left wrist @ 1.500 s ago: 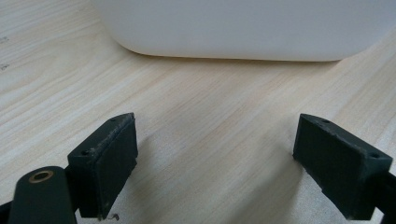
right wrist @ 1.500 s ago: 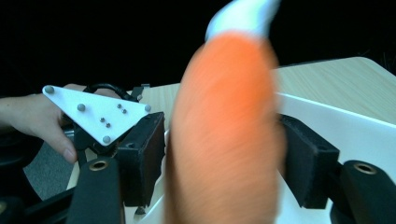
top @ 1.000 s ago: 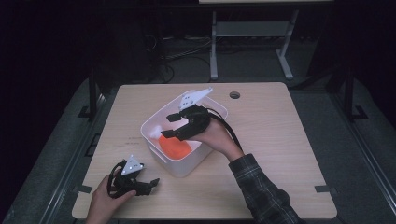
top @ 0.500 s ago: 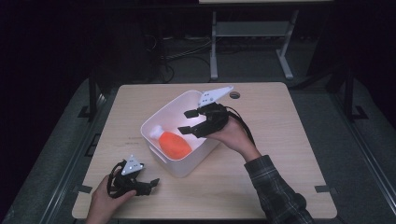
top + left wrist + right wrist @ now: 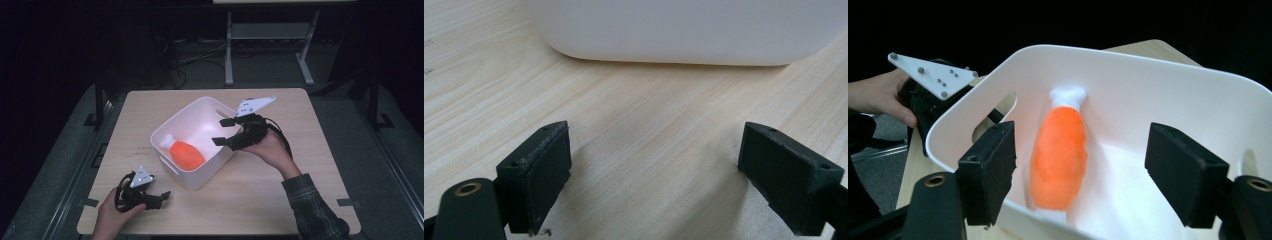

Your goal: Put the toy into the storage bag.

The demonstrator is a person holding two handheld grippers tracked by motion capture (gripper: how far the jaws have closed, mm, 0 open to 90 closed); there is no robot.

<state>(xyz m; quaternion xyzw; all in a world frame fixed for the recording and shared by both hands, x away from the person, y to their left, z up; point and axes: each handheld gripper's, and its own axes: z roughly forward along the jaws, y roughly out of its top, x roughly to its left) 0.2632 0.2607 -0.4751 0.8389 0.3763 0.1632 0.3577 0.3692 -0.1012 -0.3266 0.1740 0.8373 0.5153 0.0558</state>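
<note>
A white tub [image 5: 186, 179] stands turned at an angle on the wooden table [image 5: 260, 200]. An orange plush drumstick [image 5: 186, 152] with a white tip lies inside it. My right gripper [image 5: 220, 132] hovers at the tub's right rim, pointing left into it. Its jaws have just been opening and stand apart with nothing between them. In the right gripper view that gripper [image 5: 1088, 172] frames the drumstick [image 5: 1058, 155], which lies beyond the pads in the tub [image 5: 1128, 55]. My left gripper [image 5: 161, 197] rests open on the table near the tub's front corner. The left gripper view shows this gripper [image 5: 654, 175] facing the tub wall [image 5: 684, 30].
Bare tabletop [image 5: 649, 115] lies between the left gripper and the tub. The table's right half and front edge are free. A grey metal stand [image 5: 265, 45] and cables sit on the dark floor behind the table. The left gripper [image 5: 933, 95] shows beyond the tub's rim.
My right gripper has drawn back to the right, from over the drumstick to the tub's right rim, leaving the drumstick uncovered. The left gripper has stayed put.
</note>
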